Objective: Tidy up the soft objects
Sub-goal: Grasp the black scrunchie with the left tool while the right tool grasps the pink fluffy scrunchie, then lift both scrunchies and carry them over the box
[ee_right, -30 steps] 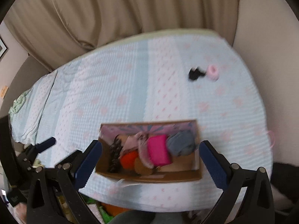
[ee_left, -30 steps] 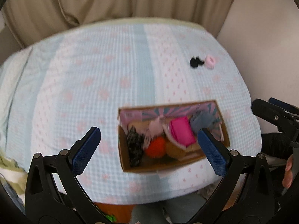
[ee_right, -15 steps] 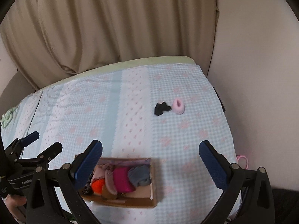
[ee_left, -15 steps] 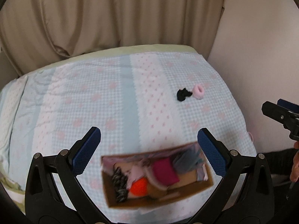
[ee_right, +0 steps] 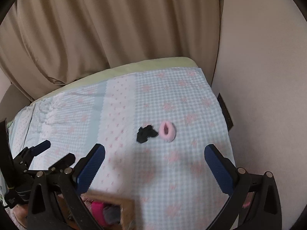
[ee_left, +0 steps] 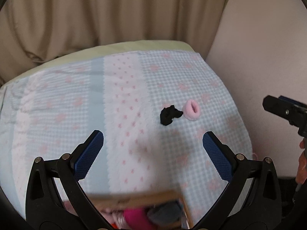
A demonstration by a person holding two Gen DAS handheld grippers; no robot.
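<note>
While I hold my left gripper (ee_left: 151, 153) and my right gripper (ee_right: 154, 164) over the bed, both have their blue fingers wide apart and hold nothing. On the far right part of the checked blanket (ee_left: 76, 103) lie a black scrunchie (ee_left: 169, 115) and a pink scrunchie (ee_left: 191, 111), just beside each other. The cardboard box (ee_left: 138, 196) sits near me, blurry, with a bright pink soft thing (ee_left: 134, 217) and a grey one (ee_left: 163, 213) inside.

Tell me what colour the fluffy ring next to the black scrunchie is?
Pale pink. The fluffy ring shows best in the right wrist view.
</note>
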